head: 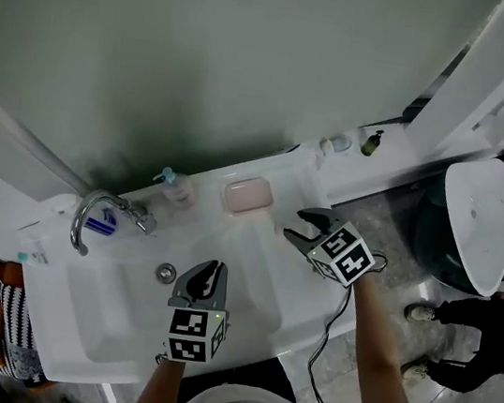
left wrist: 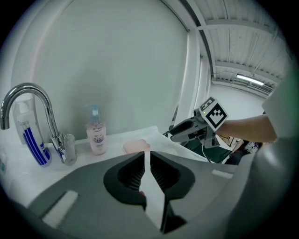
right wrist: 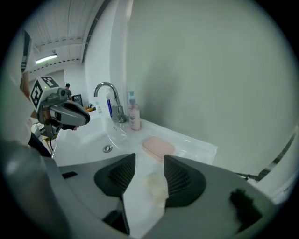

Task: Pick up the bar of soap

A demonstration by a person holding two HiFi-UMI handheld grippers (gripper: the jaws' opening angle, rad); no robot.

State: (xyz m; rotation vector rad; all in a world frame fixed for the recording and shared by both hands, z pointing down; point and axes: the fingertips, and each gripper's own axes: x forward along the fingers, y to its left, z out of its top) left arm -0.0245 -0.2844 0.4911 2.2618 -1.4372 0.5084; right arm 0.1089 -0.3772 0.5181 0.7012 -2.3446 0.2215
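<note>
Soap (head: 246, 195) lies ungripped; right gripper (head: 297, 224) jaws apart, left gripper (head: 212, 269) jaws nearly together, empty.

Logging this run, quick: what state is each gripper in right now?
Left gripper: jaws shut, holding nothing.
Right gripper: jaws open, empty, short of the pink bar of soap.

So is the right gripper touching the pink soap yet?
Apart. The head view shows a strip of bare white counter between the open right gripper and the pink soap.
</note>
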